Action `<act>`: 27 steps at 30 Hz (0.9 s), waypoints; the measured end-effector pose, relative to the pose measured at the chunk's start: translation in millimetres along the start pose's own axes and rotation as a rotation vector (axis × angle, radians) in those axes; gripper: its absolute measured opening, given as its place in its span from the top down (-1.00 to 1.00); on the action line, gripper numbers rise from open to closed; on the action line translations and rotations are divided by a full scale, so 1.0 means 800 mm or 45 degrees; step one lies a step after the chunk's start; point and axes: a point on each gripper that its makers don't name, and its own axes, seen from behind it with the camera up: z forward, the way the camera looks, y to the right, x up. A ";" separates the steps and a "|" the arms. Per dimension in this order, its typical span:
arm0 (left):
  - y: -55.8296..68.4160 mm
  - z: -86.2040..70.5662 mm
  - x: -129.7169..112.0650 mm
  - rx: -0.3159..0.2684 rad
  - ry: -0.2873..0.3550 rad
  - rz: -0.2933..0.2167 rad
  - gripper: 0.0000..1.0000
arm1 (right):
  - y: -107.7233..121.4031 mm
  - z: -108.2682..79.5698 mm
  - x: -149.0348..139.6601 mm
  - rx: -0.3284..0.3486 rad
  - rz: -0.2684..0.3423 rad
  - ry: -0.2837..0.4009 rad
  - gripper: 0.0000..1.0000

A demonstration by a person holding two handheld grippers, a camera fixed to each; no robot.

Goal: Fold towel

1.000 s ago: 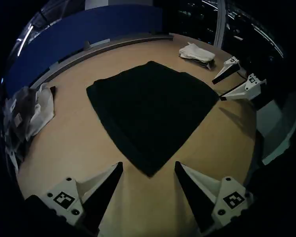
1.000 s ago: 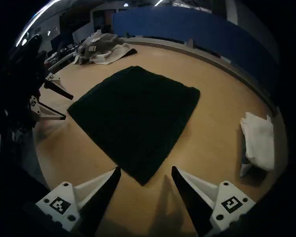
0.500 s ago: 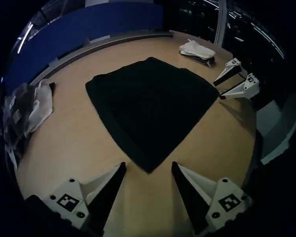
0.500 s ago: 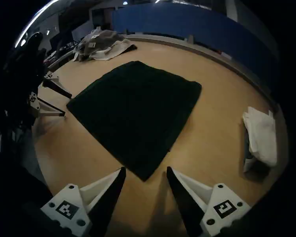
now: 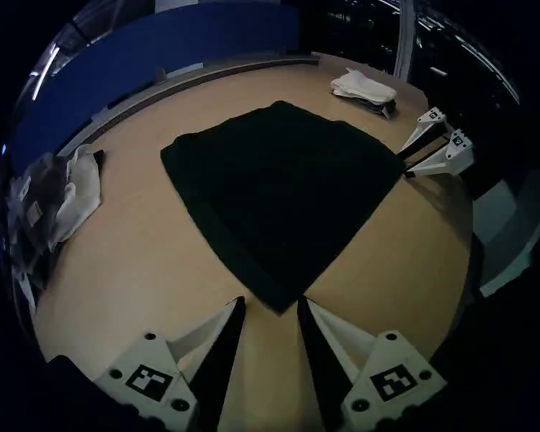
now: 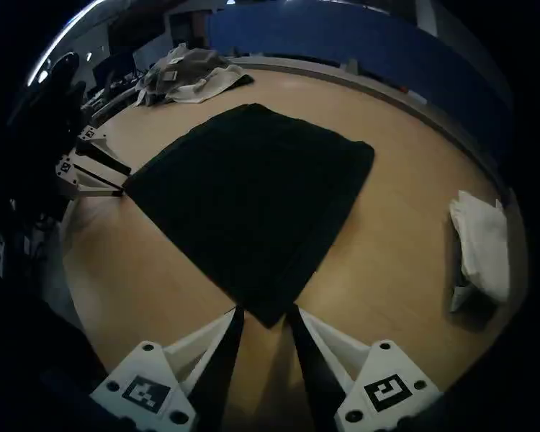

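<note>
Left gripper view: our left gripper (image 5: 270,306) at bottom centre straddles a corner of the dark towel (image 5: 277,180) spread flat mid-frame, fingers slightly apart, nothing pinched, and in the right gripper view our right gripper (image 6: 264,313) does likewise at bottom centre, so we figure both corners get lifted together.

Left gripper (image 5: 270,302) sits at one corner of the towel (image 5: 284,187), fingers narrowly parted either side of its tip; right gripper (image 6: 264,313) is posed likewise at the adjacent corner.
</note>
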 end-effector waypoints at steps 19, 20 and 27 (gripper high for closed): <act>0.008 0.003 0.004 0.000 0.003 0.037 0.72 | 0.005 0.000 -0.003 -0.002 -0.003 -0.002 0.47; 0.008 0.003 0.004 -0.001 0.002 0.036 0.73 | 0.005 0.000 -0.003 -0.001 -0.003 -0.002 0.50; 0.008 0.004 0.004 0.000 0.001 0.041 0.79 | 0.004 -0.002 -0.001 0.006 -0.002 0.001 0.78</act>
